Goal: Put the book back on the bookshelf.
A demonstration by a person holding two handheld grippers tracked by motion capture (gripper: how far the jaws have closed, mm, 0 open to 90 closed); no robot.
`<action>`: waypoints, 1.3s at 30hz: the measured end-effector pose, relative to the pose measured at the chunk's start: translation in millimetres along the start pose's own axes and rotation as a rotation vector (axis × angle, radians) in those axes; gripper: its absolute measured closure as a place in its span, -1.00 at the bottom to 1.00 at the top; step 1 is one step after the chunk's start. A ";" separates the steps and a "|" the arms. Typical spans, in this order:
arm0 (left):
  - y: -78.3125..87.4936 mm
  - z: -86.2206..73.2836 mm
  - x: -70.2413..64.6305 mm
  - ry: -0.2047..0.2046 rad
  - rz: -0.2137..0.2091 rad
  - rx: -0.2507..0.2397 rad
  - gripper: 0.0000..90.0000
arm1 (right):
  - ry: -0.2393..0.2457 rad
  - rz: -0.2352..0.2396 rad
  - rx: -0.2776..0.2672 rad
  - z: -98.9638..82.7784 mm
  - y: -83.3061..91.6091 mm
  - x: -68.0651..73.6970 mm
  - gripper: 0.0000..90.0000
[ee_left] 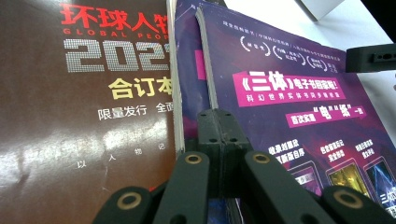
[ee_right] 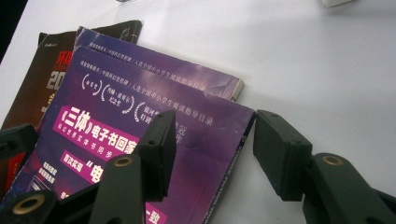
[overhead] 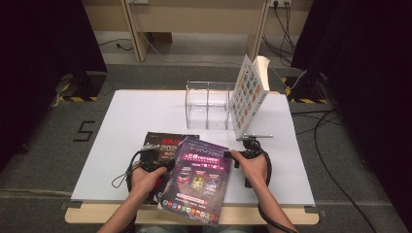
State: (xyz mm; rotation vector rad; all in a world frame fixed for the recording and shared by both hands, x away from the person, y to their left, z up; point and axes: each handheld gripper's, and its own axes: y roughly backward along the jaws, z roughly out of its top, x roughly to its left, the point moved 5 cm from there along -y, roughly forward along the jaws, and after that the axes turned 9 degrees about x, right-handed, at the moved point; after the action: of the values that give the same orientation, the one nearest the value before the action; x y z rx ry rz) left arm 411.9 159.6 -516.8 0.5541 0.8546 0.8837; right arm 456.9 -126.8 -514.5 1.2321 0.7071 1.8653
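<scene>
Near the tabletop's front edge, your left gripper (ee_left: 218, 140) clamps the purple magazine (overhead: 197, 179); your right gripper (ee_right: 210, 149), jaws open, straddles its corner and should close next

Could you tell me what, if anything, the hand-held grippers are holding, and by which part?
The left hand-held gripper pinches the top purple magazine by its left edge. The right hand-held gripper is open astride its far right corner.

grey carpet floor (overhead: 43, 145), black curtains (overhead: 29, 58)
</scene>
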 end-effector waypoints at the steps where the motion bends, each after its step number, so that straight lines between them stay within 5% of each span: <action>1: 0.0 0.2 -0.3 -0.003 0.003 0.002 0.99 | -0.011 0.000 0.003 -0.1 0.2 0.4 0.12; 10: -0.4 0.4 -0.9 -0.011 0.013 0.007 0.99 | -0.042 0.003 0.004 -2.1 -0.6 2.2 0.28; 22: -0.3 1.1 -0.7 -0.015 0.029 0.009 0.99 | 0.021 -0.014 -0.037 2.5 11.2 14.1 0.50; 26: -0.4 1.5 -0.6 -0.014 0.030 0.011 0.99 | 0.023 0.041 -0.016 2.3 10.0 20.3 0.49; 29: -0.2 1.4 -0.2 -0.014 0.030 0.009 0.99 | 0.049 0.022 -0.011 2.0 6.0 23.4 0.58; 39: -0.1 0.9 -1.7 -0.027 0.032 0.012 0.99 | 0.011 0.082 -0.027 5.3 9.8 25.7 0.77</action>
State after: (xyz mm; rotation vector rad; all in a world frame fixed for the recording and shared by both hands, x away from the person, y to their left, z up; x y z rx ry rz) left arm 412.1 158.1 -515.7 0.5901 0.8290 0.8992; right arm 453.0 -110.4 -492.1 1.2511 0.6439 1.9440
